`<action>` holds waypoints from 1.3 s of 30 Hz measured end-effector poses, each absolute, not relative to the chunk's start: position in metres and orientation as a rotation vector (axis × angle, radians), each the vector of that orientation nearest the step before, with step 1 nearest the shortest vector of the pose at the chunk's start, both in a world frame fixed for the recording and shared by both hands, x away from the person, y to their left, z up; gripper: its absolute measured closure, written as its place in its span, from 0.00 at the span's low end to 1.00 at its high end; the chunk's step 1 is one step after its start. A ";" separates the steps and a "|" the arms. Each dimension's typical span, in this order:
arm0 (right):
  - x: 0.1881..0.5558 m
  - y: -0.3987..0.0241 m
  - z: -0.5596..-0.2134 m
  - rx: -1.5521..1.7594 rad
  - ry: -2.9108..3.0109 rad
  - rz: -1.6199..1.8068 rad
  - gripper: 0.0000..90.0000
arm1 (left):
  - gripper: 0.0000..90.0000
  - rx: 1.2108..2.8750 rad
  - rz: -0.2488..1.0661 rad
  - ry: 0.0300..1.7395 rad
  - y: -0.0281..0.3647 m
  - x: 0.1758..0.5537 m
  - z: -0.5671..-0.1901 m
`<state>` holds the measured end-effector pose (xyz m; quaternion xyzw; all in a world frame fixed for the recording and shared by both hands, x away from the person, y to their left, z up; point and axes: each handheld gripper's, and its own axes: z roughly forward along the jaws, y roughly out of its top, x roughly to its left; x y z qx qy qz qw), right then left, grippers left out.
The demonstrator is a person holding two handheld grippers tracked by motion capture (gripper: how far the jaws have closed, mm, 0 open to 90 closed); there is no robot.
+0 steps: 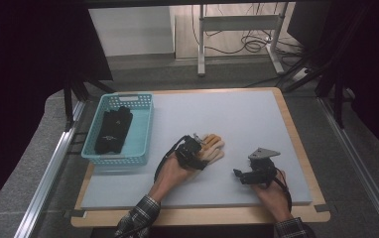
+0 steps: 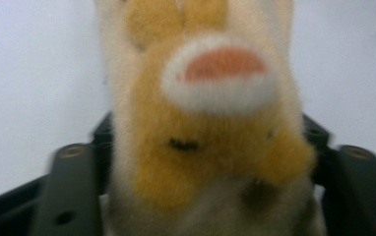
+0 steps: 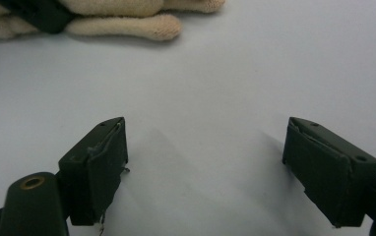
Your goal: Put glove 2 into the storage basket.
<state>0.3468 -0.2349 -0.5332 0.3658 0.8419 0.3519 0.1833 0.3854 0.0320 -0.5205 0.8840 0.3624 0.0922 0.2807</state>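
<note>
While the person's two forearms come in over the near edge of the desk (image 1: 296, 148), each hand carries a tool. Nearest of all, to the right of the cream-and-orange glove (image 1: 211, 148), the right tool (image 1: 244, 177) hovers over bare grey surface; in the right gripper view its jaws stand wide apart with nothing between them (image 3: 205, 172), and the pale fingers of the glove (image 3: 141, 24) lie a little way beyond.

A little farther in, the left tool (image 1: 195, 151) sits right on the glove. In the left gripper view the glove (image 2: 205, 128) runs up between the two black jaws, one on either side of its cuff end, and the jaws look to be pressed against the fuzzy fabric, about half closed; the close blur there keeps the exact contact from being sharp. The glove lies flat on the desk, its fingers pointing away from the left hand (image 1: 170, 176) and toward the far right.

Beyond and to the left of the glove, well apart from it, a light blue basket (image 1: 140, 130) stands near the desk's left edge. Dark gloves (image 1: 112, 130) lie inside it.
</note>
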 end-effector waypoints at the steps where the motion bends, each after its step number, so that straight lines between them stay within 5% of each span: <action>1: 0.347 -0.235 -0.533 1.032 2.375 0.993 0.19 | 0.45 2.369 0.245 0.970 0.032 0.385 -0.520; 15: 0.347 -0.235 -0.533 1.036 2.376 0.993 0.19 | 0.73 2.286 0.227 0.956 0.048 0.384 -0.505; 39: 0.347 -0.235 -0.533 1.030 2.374 0.995 0.19 | 0.75 2.192 0.321 1.068 0.095 0.397 -0.443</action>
